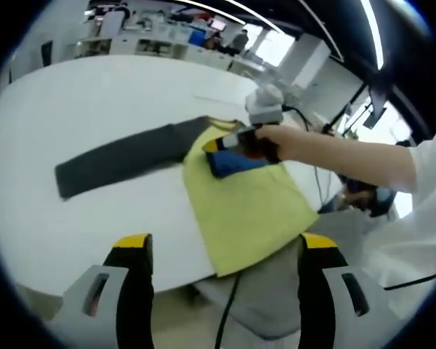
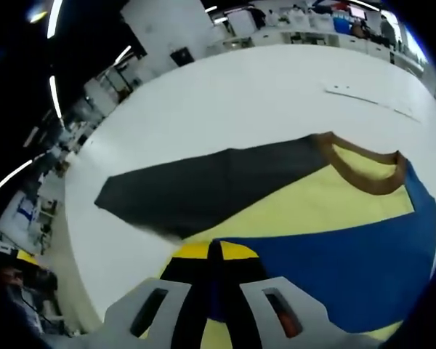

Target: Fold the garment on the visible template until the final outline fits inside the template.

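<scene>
A yellow garment [image 1: 247, 207] lies flat on the white table [image 1: 94, 109], its hem near the front edge. Its dark grey sleeve [image 1: 123, 160] stretches out to the left. In the right gripper view the brown collar [image 2: 367, 174] and the grey sleeve [image 2: 203, 189] lie ahead. The blue sleeve [image 2: 349, 262] is folded over the yellow body [image 2: 305, 207]. My right gripper [image 2: 212, 254] is shut on the blue fabric; in the left gripper view it [image 1: 236, 143] sits over the chest, pinching the blue sleeve [image 1: 236, 164]. My left gripper [image 1: 225, 243] is open above the hem, holding nothing.
A person's hand [image 1: 291, 139] and white sleeve [image 1: 421, 189] reach in from the right. A thin line [image 2: 363, 97] marks the table beyond the collar. Desks and shelves [image 1: 167, 36] stand far behind. A black cable [image 1: 229, 313] hangs below the table edge.
</scene>
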